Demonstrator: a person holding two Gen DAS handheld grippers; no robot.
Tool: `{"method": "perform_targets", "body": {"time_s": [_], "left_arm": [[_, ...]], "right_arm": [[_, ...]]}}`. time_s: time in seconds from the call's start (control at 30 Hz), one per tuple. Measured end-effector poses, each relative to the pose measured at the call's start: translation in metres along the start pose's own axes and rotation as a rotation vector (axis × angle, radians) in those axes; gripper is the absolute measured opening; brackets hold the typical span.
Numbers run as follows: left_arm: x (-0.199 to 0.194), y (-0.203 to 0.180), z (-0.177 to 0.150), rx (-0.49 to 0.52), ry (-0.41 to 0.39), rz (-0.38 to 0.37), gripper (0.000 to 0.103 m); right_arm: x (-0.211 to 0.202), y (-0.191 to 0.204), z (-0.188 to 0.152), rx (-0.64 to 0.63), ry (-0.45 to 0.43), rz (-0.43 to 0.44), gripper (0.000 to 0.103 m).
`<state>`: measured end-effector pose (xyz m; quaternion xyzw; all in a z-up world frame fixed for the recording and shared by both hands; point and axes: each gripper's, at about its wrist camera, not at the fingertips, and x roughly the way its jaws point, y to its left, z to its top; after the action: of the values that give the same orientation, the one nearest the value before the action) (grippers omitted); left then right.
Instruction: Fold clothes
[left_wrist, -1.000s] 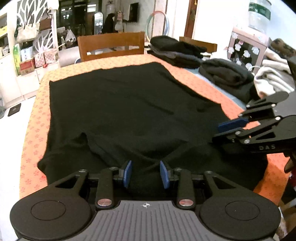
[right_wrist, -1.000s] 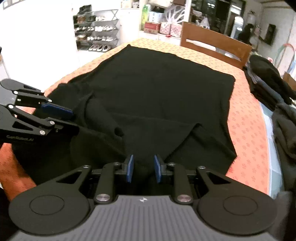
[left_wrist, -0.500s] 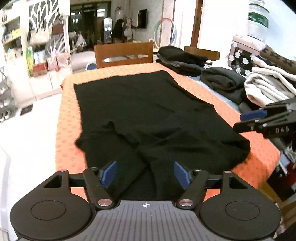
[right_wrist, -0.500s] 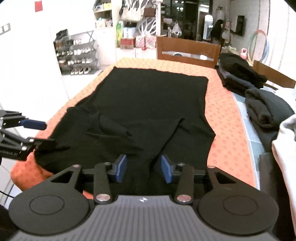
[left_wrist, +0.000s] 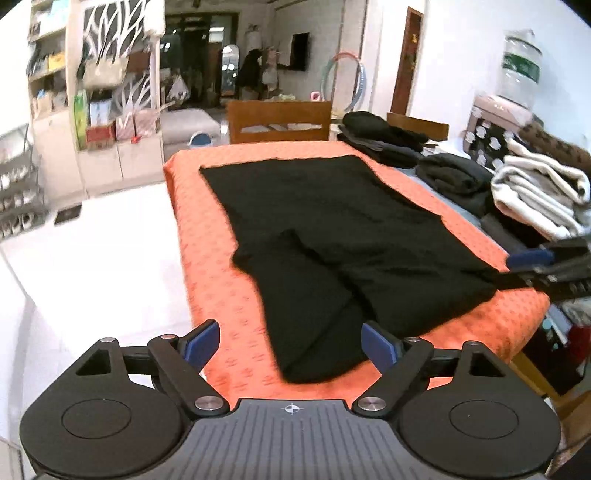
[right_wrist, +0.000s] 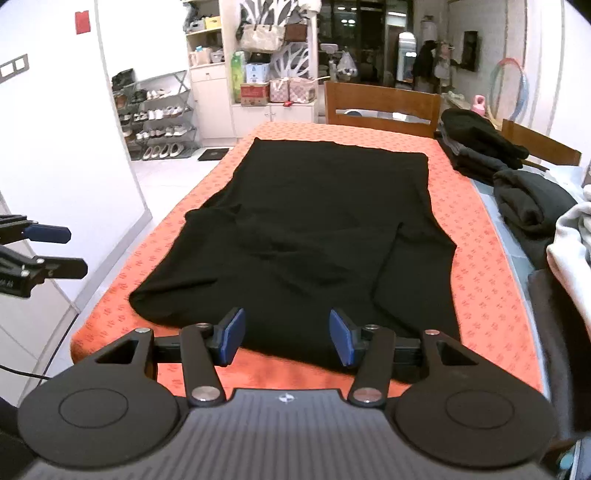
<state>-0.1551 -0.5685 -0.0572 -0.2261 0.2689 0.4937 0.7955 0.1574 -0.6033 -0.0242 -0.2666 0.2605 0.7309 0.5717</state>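
Before us an orange patterned bench (right_wrist: 476, 280) carries the black cloth garment (right_wrist: 325, 221), lying flat with its sleeves folded inward at the near end. We hold the left gripper (left_wrist: 290, 347) and right gripper (right_wrist: 287, 334) above the near edge, jaws released, grasping nothing. Farther right sit folded dark clothes (right_wrist: 480, 147).

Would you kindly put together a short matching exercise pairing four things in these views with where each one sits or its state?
Things:
1. black garment
2. wooden chair
3. white folded clothes
4. left gripper

Places or states:
A. at the far end of the table
B. open, holding nothing
C. spread on the orange tablecloth
D. stacked at the right side of the table

Pairs: 1-C, 2-A, 3-D, 4-B
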Motion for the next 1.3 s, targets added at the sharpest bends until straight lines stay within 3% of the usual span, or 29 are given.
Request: {"method": "perform_targets", "body": {"time_s": [0.1,0.2,0.33,0.6,0.97,1.3], "left_arm": [[0.006,0.034,0.001,0.048,0.025,-0.032,0.085],[0.013,0.073,0.01,0.098,0.05,-0.109,0.085],[0.021,0.116,0.027,0.267,0.033,-0.203,0.085],[0.056,0.169,0.064,0.449,0.03,-0.322,0.085],[0.162,0.181,0.135,0.664,0.013,-0.445,0.085],[0.271,0.172,0.21,0.76,0.053,-0.522,0.085]], "right_arm": [[0.001,0.028,-0.003,0.021,-0.009,-0.032,0.059],[0.007,0.059,-0.006,0.073,-0.021,-0.061,0.06],[0.02,0.099,-0.009,0.208,-0.021,-0.119,0.06],[0.052,0.147,-0.005,0.386,-0.028,-0.286,0.061],[0.094,0.162,0.016,0.513,-0.049,-0.439,0.061],[0.128,0.158,0.034,0.689,0.022,-0.587,0.06]]}}
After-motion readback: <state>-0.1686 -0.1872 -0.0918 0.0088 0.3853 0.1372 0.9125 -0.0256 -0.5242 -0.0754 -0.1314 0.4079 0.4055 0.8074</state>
